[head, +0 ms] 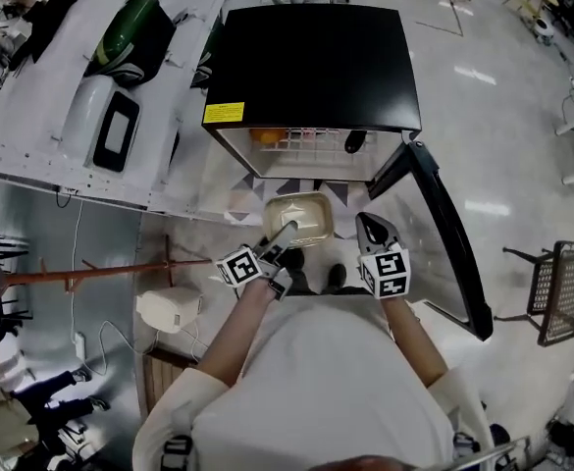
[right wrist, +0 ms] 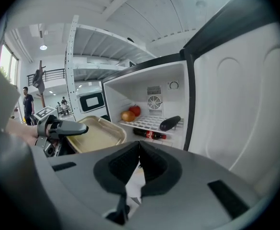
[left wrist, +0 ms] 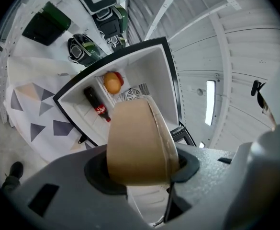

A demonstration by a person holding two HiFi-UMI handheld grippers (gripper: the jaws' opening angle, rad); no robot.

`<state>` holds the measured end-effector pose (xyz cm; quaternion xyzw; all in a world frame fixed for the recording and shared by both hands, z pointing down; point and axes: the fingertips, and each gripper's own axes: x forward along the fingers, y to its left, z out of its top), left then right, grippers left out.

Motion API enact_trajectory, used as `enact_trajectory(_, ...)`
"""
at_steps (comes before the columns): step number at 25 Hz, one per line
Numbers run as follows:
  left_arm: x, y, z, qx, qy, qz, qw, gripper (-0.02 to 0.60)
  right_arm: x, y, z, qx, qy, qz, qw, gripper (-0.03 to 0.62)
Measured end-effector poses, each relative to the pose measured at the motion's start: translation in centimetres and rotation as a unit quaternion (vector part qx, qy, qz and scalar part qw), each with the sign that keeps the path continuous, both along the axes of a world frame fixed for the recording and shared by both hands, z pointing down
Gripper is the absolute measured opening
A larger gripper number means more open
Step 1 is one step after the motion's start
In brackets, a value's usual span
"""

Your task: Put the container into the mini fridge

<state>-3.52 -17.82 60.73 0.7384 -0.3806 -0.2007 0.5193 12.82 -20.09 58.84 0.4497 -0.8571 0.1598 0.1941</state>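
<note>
A beige, shallow paper container [head: 302,218] hangs in front of the open black mini fridge [head: 316,67]. My left gripper [head: 287,231] is shut on its near rim. In the left gripper view the container [left wrist: 137,143] stands on edge between the jaws and hides the lower part of the fridge's inside [left wrist: 140,75]. My right gripper [head: 371,226] is shut and empty, just right of the container and beside the open door [head: 439,234]. The right gripper view shows its jaws [right wrist: 140,150] pressed together, with the container [right wrist: 99,133] and the left gripper [right wrist: 61,127] at its left.
On the fridge's wire shelf [right wrist: 151,122] lie an orange [right wrist: 128,116], a red apple [right wrist: 135,110] and a dark eggplant [right wrist: 170,123]; a cola bottle [right wrist: 149,134] lies below. A white table [head: 31,116] with a green bag [head: 130,37] stands left. A wire rack [head: 561,278] stands right.
</note>
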Motion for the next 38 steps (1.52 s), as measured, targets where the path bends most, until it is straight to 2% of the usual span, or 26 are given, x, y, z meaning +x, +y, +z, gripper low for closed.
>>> enact_trajectory(6,-1.2,-3.9,2.2,0.003,0.000,0.011,0.9999,0.202,-0.3,-0.8,0.5,-0.010,0.012,0.035,0.999,0.007)
enact_trajectory(10,-1.2,-6.4,4.7,0.000,0.001,0.018,0.9998,0.202,-0.8,-1.0,0.4,-0.010,0.031,0.039,0.999,0.006)
enact_trajectory(16,-0.9,-9.1,8.9,-0.026,0.012,0.031,0.9991,0.202,-1.1,-1.5,0.1,-0.013,0.040,0.068,0.997,0.006)
enact_trajectory(22,0.2,-11.2,13.9,-0.055,0.001,0.047,0.9974,0.202,-1.2,-0.8,0.2,-0.027,0.042,0.095,0.994,0.006)
enact_trajectory(29,1.1,-14.3,16.4,-0.081,0.052,0.015,0.9953,0.202,-2.1,0.4,1.2,-0.049,0.043,0.107,0.992,0.007)
enact_trajectory(38,2.2,-17.5,18.7,-0.082,0.110,0.001,0.9905,0.202,-2.2,0.4,1.7,-0.056,0.044,0.107,0.992,0.006)
